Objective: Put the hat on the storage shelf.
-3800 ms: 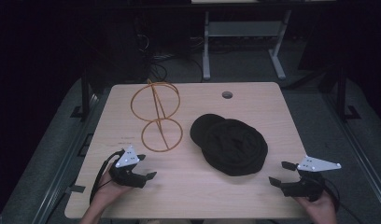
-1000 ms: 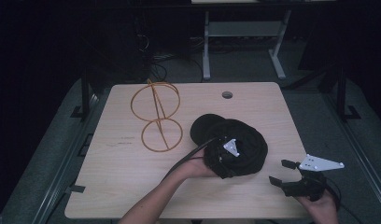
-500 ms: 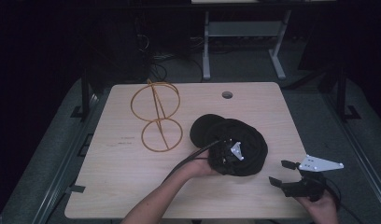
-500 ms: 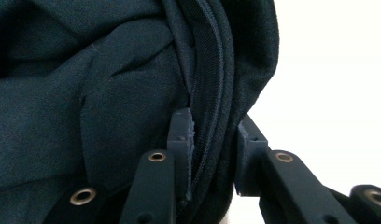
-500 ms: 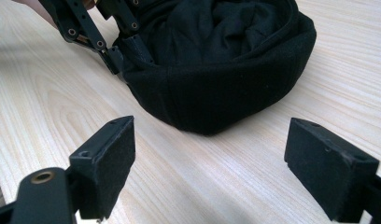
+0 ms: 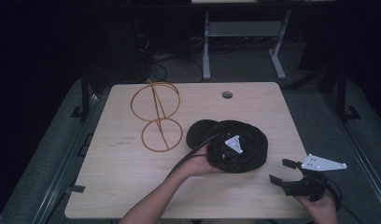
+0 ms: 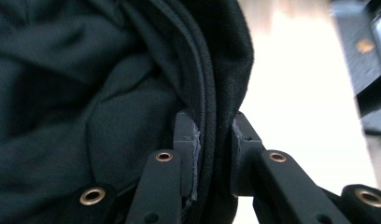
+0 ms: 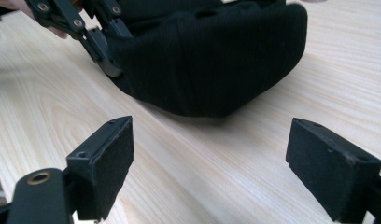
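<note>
Two tools are in play. The left tool [image 6: 226, 154] is clenched on the piped edge of the black fabric bundle [image 6: 244, 140] lying mid-worktop [image 6: 123, 186]; lift slowly, keeping that edge pinched. The right tool [image 6: 283, 171] waits released nearby.

Garment pile [image 6: 244, 140] on table [image 6: 109, 186], right of centre. Wire rack [image 6: 156, 116] at 9 o'clock from pile, apart. Table hole [image 6: 227, 94] at 12 o'clock. Left gripper [image 6: 221, 156] on pile's near-left edge; right gripper [image 6: 282, 171] at 4 o'clock, near.
</note>
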A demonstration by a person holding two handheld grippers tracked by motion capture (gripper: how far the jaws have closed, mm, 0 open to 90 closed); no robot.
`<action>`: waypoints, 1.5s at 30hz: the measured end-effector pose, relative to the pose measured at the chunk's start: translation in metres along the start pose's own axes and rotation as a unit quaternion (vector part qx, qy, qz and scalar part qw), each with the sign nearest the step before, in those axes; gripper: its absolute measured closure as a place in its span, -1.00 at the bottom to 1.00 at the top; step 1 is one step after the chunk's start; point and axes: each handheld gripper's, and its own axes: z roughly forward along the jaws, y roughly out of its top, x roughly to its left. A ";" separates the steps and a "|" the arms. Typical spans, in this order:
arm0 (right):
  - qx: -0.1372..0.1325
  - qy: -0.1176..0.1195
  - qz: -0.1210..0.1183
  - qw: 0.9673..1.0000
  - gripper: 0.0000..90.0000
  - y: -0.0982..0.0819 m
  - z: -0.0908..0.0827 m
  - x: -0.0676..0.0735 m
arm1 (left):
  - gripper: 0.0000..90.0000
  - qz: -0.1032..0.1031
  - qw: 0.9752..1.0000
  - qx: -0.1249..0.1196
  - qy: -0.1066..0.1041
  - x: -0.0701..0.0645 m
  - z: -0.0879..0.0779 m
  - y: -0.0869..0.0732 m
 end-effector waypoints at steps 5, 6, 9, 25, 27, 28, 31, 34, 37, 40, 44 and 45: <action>-0.018 0.005 0.001 1.000 -0.68 0.006 -0.002 0.003 | 0.70 -0.006 0.999 -0.039 -0.013 -0.003 -0.015 0.001; -0.021 0.008 0.003 1.000 -0.68 0.007 -0.002 0.004 | 0.69 -0.011 0.998 -0.060 -0.021 -0.004 -0.024 0.001; -0.030 0.017 0.002 0.999 -0.68 0.011 -0.003 0.007 | 0.69 -0.018 0.996 -0.086 -0.031 -0.006 -0.035 0.001; -0.053 0.031 -0.017 0.998 -0.69 0.032 -0.005 0.016 | 0.67 -0.031 0.986 -0.157 -0.056 -0.009 -0.075 -0.004; -0.055 0.032 -0.018 0.998 -0.69 0.035 -0.005 0.017 | 0.67 -0.029 0.985 -0.159 -0.057 -0.009 -0.078 -0.004; -0.056 0.032 -0.020 0.998 -0.69 0.036 -0.005 0.017 | 0.67 -0.030 0.985 -0.162 -0.058 -0.009 -0.078 -0.004; -0.057 0.036 -0.020 0.997 -0.69 0.038 -0.005 0.018 | 0.67 -0.024 0.985 -0.162 -0.062 -0.010 -0.080 -0.003; -0.059 0.040 -0.018 0.997 -0.69 0.039 -0.004 0.019 | 0.69 -0.017 0.984 -0.163 -0.067 -0.011 -0.082 -0.002; -0.062 0.042 -0.019 0.997 -0.69 0.040 -0.004 0.019 | 0.69 -0.021 0.983 -0.169 -0.065 -0.012 -0.084 -0.001; -0.069 0.045 -0.020 0.996 -0.69 0.044 -0.005 0.021 | 0.69 -0.025 0.979 -0.187 -0.071 -0.010 -0.091 0.001; -0.076 0.047 -0.020 0.996 -0.69 0.048 -0.007 0.022 | 0.69 -0.021 0.978 -0.196 -0.070 -0.010 -0.097 0.004; -0.078 0.049 -0.020 0.996 -0.69 0.050 -0.007 0.022 | 0.69 -0.017 0.978 -0.198 -0.071 -0.010 -0.099 0.005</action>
